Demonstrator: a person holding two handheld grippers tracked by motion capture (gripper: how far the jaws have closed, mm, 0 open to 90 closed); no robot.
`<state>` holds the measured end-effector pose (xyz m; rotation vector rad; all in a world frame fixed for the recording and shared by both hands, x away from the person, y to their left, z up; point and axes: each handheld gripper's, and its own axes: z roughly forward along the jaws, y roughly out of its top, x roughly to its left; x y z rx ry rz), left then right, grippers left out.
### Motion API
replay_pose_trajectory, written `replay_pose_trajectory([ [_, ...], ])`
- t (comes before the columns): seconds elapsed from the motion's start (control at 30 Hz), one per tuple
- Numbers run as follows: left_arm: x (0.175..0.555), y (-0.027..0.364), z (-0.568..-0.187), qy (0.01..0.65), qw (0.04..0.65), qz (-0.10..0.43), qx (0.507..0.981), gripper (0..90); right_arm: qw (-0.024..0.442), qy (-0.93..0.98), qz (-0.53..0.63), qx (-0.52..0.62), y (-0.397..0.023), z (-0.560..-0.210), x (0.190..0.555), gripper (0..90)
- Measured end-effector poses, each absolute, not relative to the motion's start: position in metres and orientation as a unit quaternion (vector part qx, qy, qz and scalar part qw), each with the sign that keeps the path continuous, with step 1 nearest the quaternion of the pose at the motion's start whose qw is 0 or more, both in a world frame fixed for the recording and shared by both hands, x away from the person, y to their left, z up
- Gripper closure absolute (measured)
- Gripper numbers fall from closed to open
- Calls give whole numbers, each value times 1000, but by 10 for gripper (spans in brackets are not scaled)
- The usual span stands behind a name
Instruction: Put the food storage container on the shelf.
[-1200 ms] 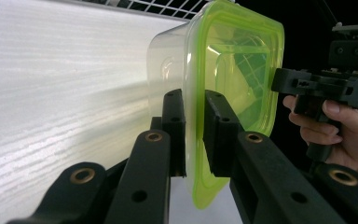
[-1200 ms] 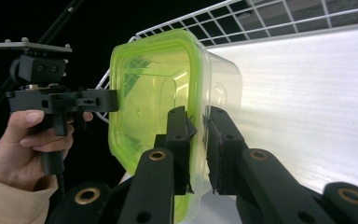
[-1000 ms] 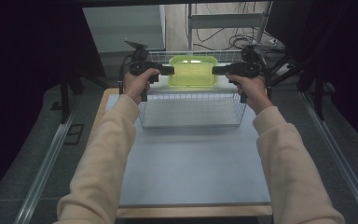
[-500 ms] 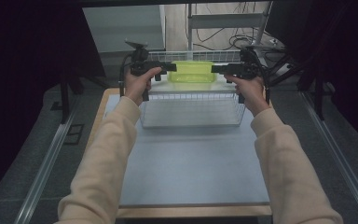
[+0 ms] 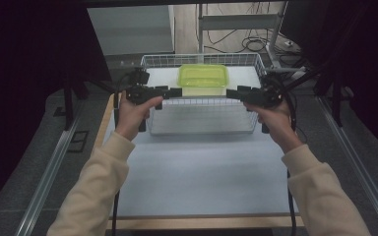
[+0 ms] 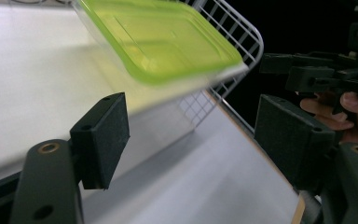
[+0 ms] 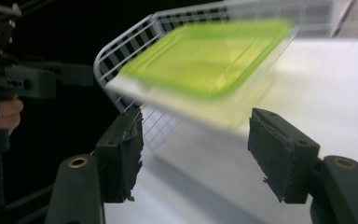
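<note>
A: Where now, the clear plastic box with the lime-green lid [image 5: 203,80]?

B: Down inside the white wire basket [image 5: 202,129], at its far end, near the back rim and roughly centred between the side walls. Long axis running left to right across the bench [image 5: 197,172].

A: And the left hand-held gripper [image 5: 169,92]?

B: Just off the box's left end, pointing inward at it. Jaws spread wide after just opening, nothing between them; box ahead and apart in the left gripper view [image 6: 163,39].

A: Right hand-held gripper [image 5: 237,93]?

B: Mirror image: just off the right end, jaws likewise just opened and bare, box lying beyond the pads [image 7: 284,151] in its own view [image 7: 205,60]. About equally near on both sides.

A: Room for moving?

B: Plenty toward the near side: bare basket floor in front of the box, open bench beyond. Tight at the back rim and over the side wires, so probably safest drawing both straight outward and up.
</note>
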<state>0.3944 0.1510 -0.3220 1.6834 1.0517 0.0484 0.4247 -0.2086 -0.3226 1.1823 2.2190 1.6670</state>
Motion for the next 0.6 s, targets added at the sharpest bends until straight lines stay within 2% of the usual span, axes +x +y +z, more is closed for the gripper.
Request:
replay_pose_trajectory([
  [0.33, 327, 150, -369, 415, 552, 31, 723, 253, 40, 751, 558, 351, -212, -364, 368, 329],
  [0.6, 302, 151, -417, 415, 537, 15, 734, 255, 25, 761, 550, 344, -221, -410, 342, 312],
])
